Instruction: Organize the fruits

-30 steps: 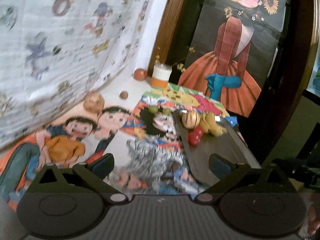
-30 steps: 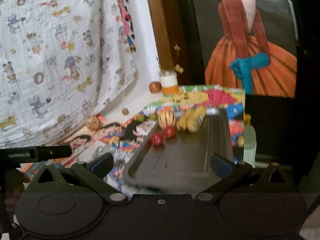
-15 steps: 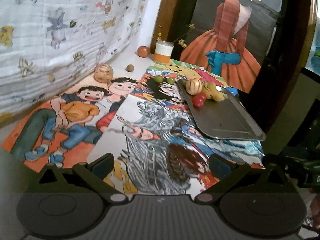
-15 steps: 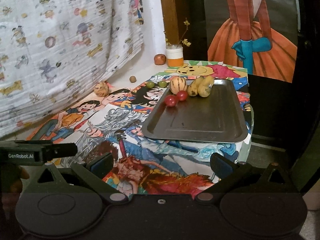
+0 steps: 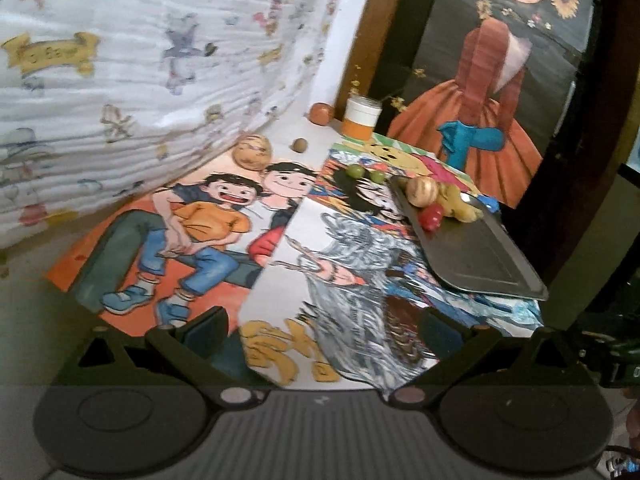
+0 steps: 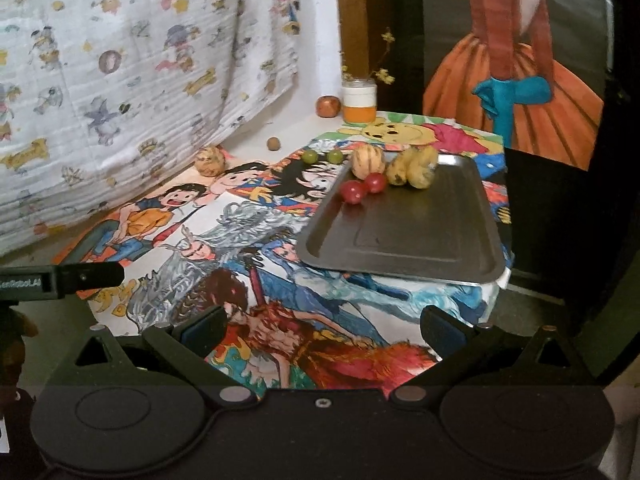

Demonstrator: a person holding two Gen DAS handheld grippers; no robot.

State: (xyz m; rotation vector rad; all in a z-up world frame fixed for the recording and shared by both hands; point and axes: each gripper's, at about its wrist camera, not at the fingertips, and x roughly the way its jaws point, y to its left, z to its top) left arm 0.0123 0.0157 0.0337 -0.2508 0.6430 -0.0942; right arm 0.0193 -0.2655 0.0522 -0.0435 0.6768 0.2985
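1. Plainly: left tongs [image 5: 323,330] and right tongs [image 6: 323,326] spread wide, gripping nothing, above the worktop [image 6: 280,136].
2. Beyond: dark tray [image 6: 404,232], carrying striped melon [image 6: 367,161], two red fruits [image 6: 353,191], yellow fruits [image 6: 412,167] at its far end.
3. Just beside the tray: two green fruits [image 6: 309,156].

Left tongs [image 5: 324,330] and right tongs [image 6: 326,326] both spread wide, empty, side by side, level.
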